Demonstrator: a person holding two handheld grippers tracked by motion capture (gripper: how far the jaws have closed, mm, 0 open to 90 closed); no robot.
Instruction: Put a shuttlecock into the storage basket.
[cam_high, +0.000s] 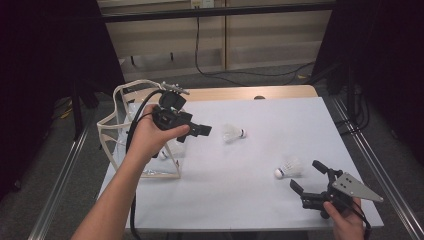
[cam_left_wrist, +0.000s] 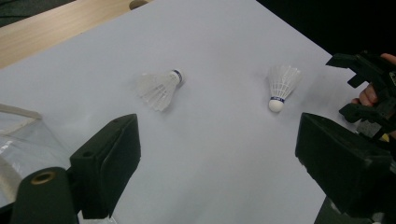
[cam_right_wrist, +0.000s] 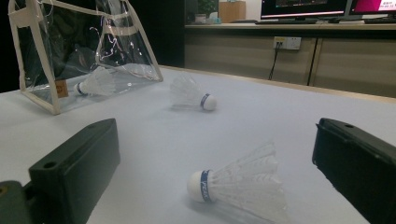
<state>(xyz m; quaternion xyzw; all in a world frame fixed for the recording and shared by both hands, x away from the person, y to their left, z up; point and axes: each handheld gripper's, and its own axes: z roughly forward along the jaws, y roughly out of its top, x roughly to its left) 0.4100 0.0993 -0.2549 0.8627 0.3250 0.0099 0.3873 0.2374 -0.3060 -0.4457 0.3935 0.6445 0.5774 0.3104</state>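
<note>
3 shuttlecocks, 1 bag, 2 grippers on the table (cam_high: 260, 200)

From the table's centre, the bag (cam_high: 116, 131) stands at 9 o'clock on the left edge, with 1 shuttlecock (cam_right_wrist: 95, 83) inside it; the left gripper (cam_high: 202, 130) hangs just beside the bag — toward the centre. The middle shuttlecock (cam_high: 233, 133) lies near 12 o'clock, just past that gripper. The near shuttlecock (cam_high: 289, 168) lies at 4 o'clock, with the right gripper (cam_high: 306, 176) at 5 o'clock — just before it.

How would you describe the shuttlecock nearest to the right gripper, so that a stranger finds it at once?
On the white table sheet, look toward the right gripper. The shuttlecock lies on its side just before the open jaws. Unlike the middle shuttlecock and the one inside the clear bag, it is nearest the table's right edge.
</note>
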